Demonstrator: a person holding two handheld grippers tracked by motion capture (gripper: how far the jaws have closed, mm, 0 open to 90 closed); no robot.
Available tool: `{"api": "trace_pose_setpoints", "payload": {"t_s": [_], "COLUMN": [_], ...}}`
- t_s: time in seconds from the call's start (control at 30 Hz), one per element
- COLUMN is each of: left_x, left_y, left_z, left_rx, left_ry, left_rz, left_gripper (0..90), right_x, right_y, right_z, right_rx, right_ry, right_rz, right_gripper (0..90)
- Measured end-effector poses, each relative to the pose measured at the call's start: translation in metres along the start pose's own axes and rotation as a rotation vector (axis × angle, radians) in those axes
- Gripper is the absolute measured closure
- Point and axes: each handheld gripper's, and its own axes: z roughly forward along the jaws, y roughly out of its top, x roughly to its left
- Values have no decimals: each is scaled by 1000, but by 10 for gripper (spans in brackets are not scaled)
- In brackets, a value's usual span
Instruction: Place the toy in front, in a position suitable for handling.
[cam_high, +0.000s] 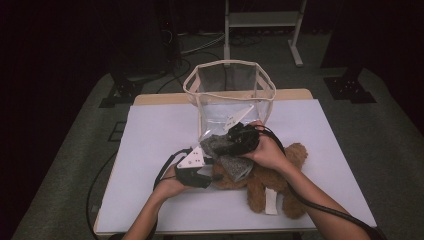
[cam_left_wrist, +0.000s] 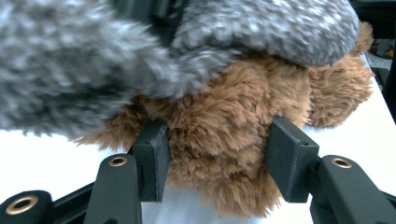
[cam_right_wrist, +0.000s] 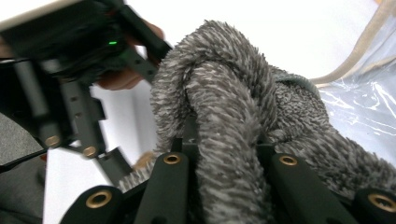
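Note:
A brown teddy bear (cam_high: 272, 185) lies on the white table top (cam_high: 160, 135) at the front right. My left gripper (cam_high: 200, 172) is at the bear's left end, and in the left gripper view its jaws are shut on a lump of the bear's brown fur (cam_left_wrist: 219, 121). A grey fuzzy garment (cam_high: 220, 145) hangs just above the bear. My right gripper (cam_high: 240, 140) is shut on it. In the right gripper view the grey fabric (cam_right_wrist: 224, 116) bulges up between the two jaws. Seen from the left gripper, the same fabric (cam_left_wrist: 70, 70) drapes over the bear.
A clear plastic bag (cam_high: 230, 90) with beige trim stands upright and open just behind the grippers; its edge (cam_right_wrist: 364, 93) is at the right of the right gripper view. A white frame stands on the floor beyond the table. Cables trail off both grippers.

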Motion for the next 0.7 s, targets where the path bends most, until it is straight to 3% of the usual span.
{"api": "trace_pose_setpoints", "payload": {"t_s": [0.23,0.43,0.53,0.7], "left_x": [1,3,4,2], "left_y": [0,2,4,4], "left_z": [0,-1,-2,2], "left_rx": [1,2,-13,-9], "left_ry": [-7,0,5,0], "left_rz": [6,4,0,3], "left_gripper": [415,379,343,326], "right_x": [-8,-13,-10,0], "right_y": [-10,-35,-53,-57], "right_z": [-17,-47,-59,-60], "right_rx": [-5,3,3,-9], "right_ry": [-27,-57,-57,-45], "right_rz": [28,66,94,74], "right_gripper": [749,749,749,746]}}
